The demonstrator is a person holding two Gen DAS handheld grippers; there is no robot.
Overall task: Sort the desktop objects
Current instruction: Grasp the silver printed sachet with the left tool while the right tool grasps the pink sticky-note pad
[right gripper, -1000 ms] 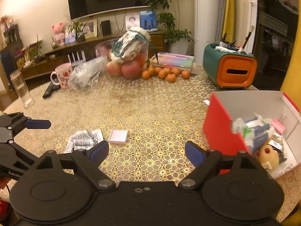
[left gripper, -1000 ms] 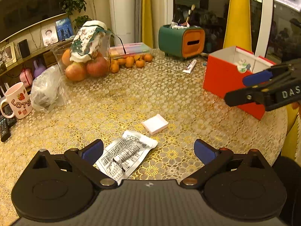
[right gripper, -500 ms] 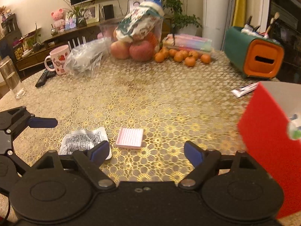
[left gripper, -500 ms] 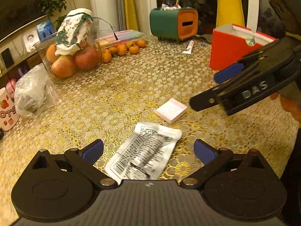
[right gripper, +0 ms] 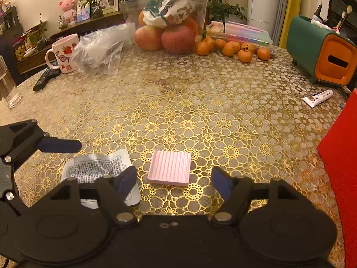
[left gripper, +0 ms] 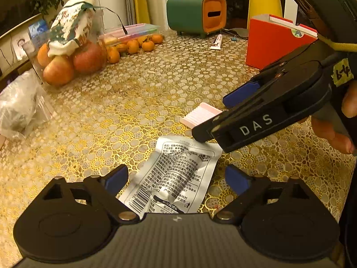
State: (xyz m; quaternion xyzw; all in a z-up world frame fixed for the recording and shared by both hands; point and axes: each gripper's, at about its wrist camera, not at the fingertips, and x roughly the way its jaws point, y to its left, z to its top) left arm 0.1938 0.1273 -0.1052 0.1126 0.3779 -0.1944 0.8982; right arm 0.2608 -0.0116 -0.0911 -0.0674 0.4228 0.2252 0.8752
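Note:
A silver printed packet (left gripper: 178,174) lies flat on the gold lace tablecloth. My left gripper (left gripper: 176,178) hovers over it with a blue pad on either side; its jaws are closing but do not touch it. Just beyond lies a pink ribbed pad (right gripper: 170,167). My right gripper (right gripper: 173,182) straddles the pad's near edge, jaws closing, pads clear of it. In the left wrist view the right gripper (left gripper: 210,117) hides part of the pink pad (left gripper: 198,116). The right wrist view shows the packet (right gripper: 98,165) and one left finger (right gripper: 60,145) above it.
An open red box (left gripper: 272,42) stands at the right, with a toothpaste tube (right gripper: 318,98) and a green-and-orange tissue box (right gripper: 321,60) behind it. At the back are a clear fruit tub (right gripper: 169,31), tangerines (right gripper: 234,48), a plastic bag (right gripper: 100,49), a mug (right gripper: 63,53) and a remote (right gripper: 45,78).
Both grippers have come down and forward toward the table. The right one swung left from the red box to the pink pad. Both sets of jaws stand narrower.

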